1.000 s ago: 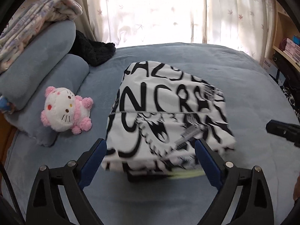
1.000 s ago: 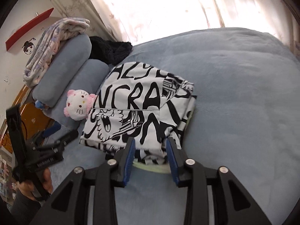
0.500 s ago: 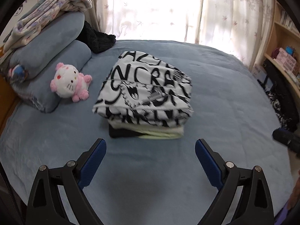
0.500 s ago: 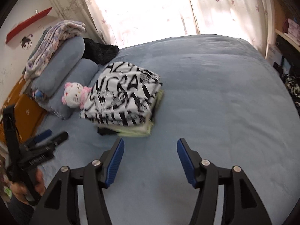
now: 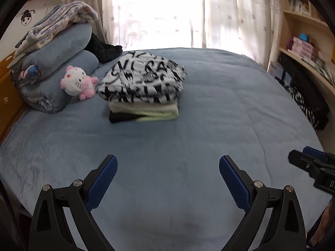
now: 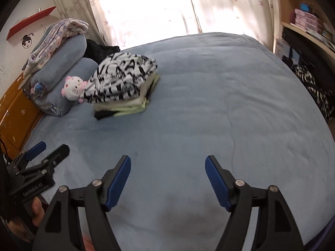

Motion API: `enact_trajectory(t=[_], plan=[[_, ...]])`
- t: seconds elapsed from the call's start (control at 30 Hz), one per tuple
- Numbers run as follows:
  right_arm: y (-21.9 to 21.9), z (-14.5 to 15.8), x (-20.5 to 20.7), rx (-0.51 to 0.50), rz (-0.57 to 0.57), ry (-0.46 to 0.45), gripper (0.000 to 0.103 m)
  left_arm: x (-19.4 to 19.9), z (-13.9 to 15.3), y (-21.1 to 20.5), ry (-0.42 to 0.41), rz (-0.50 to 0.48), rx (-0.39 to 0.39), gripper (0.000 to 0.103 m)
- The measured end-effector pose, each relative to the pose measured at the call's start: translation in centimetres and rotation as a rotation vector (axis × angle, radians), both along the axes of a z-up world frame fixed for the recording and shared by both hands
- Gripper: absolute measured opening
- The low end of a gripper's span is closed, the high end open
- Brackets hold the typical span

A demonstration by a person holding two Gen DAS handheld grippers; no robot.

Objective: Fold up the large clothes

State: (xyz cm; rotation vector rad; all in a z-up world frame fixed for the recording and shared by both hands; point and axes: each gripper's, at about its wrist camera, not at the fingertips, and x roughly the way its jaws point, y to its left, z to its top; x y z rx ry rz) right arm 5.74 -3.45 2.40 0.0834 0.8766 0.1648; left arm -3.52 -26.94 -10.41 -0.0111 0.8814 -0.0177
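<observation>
A folded black-and-white lettered garment [image 5: 142, 81] [image 6: 123, 79] lies on top of a small stack of folded clothes, pale green and black below [image 5: 144, 113] [image 6: 123, 108], on the blue bed [image 5: 188, 146] [image 6: 209, 104]. My left gripper [image 5: 167, 163] hangs open over bare blanket, well short of the stack, nothing between its fingers. My right gripper [image 6: 167, 163] is also over bare blanket, its jaws opening with nothing between them. Each gripper shows at the edge of the other's view: the right gripper [image 5: 312, 163], the left gripper [image 6: 41, 156].
A pink-and-white plush toy [image 5: 78, 82] leans on rolled blue pillows [image 5: 62, 62] with a folded quilt [image 5: 58, 25] on top. A dark garment [image 5: 104, 50] lies by the curtain. Shelves [image 5: 303, 41] and a patterned cloth [image 5: 303, 104] stand to the right.
Both grippers drew back from the stack toward the near side of the bed. The right gripper's jaws, close together by the stack's edge a second ago, have spread wide.
</observation>
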Motion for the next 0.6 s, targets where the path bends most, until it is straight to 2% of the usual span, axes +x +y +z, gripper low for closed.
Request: enact_trajectory(t=[0.17, 0.33, 0.47, 0.6], plan=[[-0.3, -2.1, -3.4, -0.044, -0.028, -0.004, 0.074, -3.3, -1.8, -1.7, 0.029, 0.02, -0.024, 0.097], [-1.2, -2.7, -5.4, 0.002, -0.048, 0.006, 0.074, -5.5, -2.1, -2.8, 0.036, 0.015, -0.033, 0.097], [-1.5, -2.4, -6.2, 0.02, -0.035, 0.006, 0.074, -6.5, -1.2, -3.3, 0.021, 0.008, -0.054, 0.097], [-1.5, -1.4, -6.7, -0.001, -0.034, -0.039, 0.074, -6.7, -0.6, -3.4, 0.015, 0.0, -0.062, 0.097]])
